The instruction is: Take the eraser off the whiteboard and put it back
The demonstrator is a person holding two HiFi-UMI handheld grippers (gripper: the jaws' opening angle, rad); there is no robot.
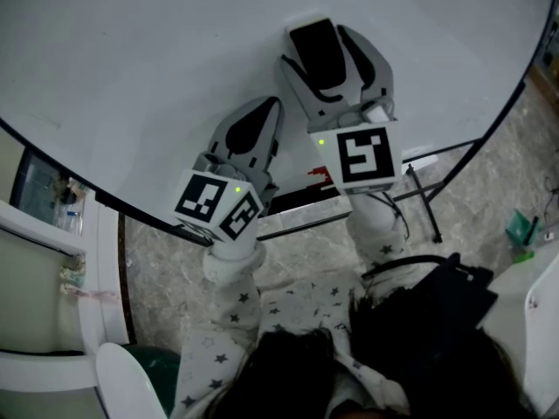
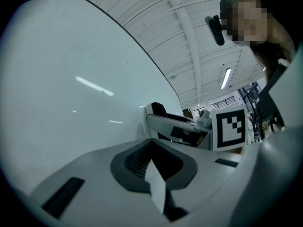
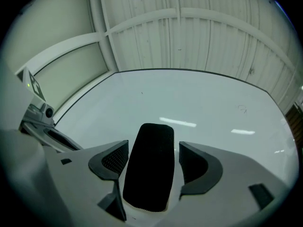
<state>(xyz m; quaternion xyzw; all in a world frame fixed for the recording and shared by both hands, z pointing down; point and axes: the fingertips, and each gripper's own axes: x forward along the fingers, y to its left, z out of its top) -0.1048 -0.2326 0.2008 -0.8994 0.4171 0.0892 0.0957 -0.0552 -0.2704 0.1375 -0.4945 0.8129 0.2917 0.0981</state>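
My right tool point(image 3: 152, 151) stands wide around the eraser point(image 3: 147, 174), pads clear, against the whiteboard point(image 1: 157, 68). At its 8 o'clock, my left tool point(image 1: 255, 129) is closed, empty.

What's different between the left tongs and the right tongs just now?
The left tongs are shut and empty; the right tongs stand open around the black eraser without gripping it. The right tongs reach farther over the whiteboard than the left tongs. Both are grey and white and point at the whiteboard.
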